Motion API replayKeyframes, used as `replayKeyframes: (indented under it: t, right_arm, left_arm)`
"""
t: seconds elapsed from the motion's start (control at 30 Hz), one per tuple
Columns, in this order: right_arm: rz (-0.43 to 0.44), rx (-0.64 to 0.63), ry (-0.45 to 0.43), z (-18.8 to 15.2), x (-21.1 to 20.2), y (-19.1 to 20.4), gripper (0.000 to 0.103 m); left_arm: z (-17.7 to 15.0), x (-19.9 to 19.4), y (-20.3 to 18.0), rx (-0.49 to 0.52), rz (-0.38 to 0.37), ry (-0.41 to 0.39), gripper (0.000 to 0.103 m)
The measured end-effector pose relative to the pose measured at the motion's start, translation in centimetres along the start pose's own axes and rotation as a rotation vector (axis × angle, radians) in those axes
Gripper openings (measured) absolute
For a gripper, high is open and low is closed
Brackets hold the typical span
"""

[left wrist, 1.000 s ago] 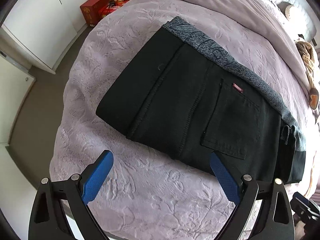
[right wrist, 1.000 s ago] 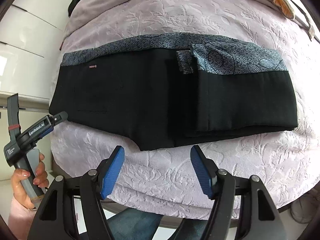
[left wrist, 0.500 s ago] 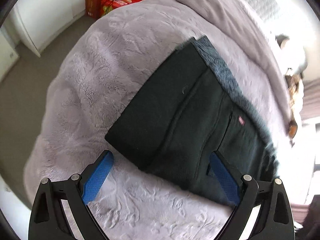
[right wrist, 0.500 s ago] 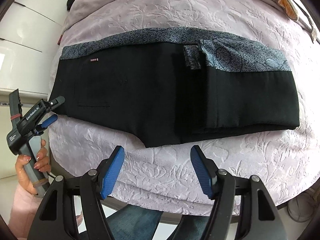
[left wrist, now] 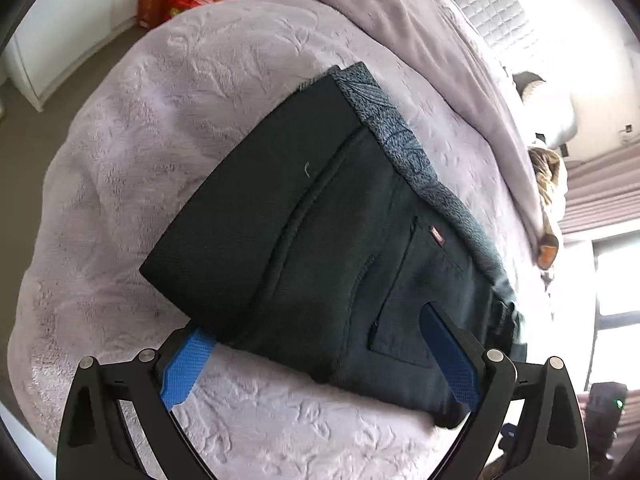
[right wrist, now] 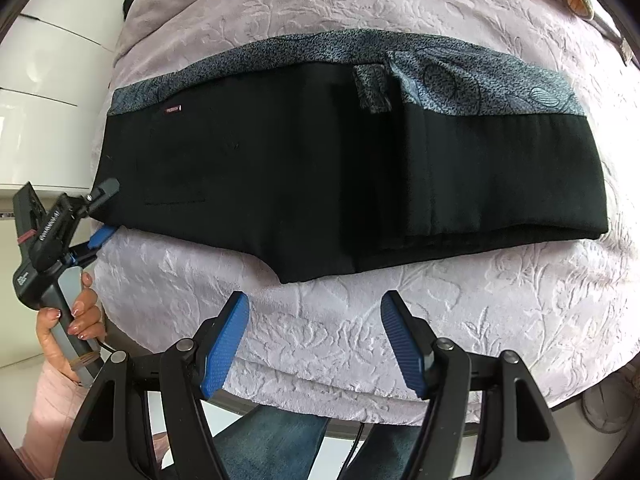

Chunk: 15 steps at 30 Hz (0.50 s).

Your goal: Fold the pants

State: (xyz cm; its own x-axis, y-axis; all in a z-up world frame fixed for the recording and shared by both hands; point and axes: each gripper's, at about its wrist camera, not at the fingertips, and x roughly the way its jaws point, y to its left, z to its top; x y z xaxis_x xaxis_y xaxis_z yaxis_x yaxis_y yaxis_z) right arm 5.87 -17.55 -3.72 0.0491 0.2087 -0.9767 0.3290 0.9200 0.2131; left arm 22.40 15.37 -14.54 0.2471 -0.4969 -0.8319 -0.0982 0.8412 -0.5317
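The left wrist view sits low and very close at one end of the folded pants (left wrist: 320, 248), looking along them up the bed (left wrist: 240, 60) toward the headboard at upper right of the frame. The right wrist view looks from farther back, off the bed's (right wrist: 360, 320) edge, squarely at the pants' (right wrist: 320, 168) long side. Both share the pants; the left hand-held gripper (right wrist: 102, 216) shows at the right view's left edge.

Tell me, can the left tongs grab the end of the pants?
Probably yes. The left tongs are open right at the end of the pants, one finger under the edge and one above it, with nothing between.
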Motion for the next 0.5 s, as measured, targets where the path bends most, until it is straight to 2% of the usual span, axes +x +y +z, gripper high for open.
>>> replayKeyframes:
  t: [0.17,0.3,0.37,0.43,0.5]
  right_arm:
    - [0.004,-0.003,0.003,-0.1,0.2,0.1,0.072]
    - [0.008,-0.003,0.002,-0.2,0.3,-0.1,0.072]
    - [0.008,0.000,0.004,-0.4,0.3,-0.2,0.072]
    - [0.012,0.003,0.004,-0.4,0.3,-0.4,0.072]
    - [0.024,0.001,-0.011,-0.4,0.0,-0.4,0.072]
  left_arm:
    - [0.8,1.5,0.8,-0.075,-0.027,0.002,0.098]
    - [0.9,2.5,0.0,-0.031,0.032,0.008,0.098]
    - [0.8,2.4,-1.0,-0.010,0.075,-0.018,0.097]
    - [0.7,1.6,-1.8,0.016,0.109,-0.056,0.089]
    - [0.6,0.9,-2.7,0.060,0.192,-0.077,0.062]
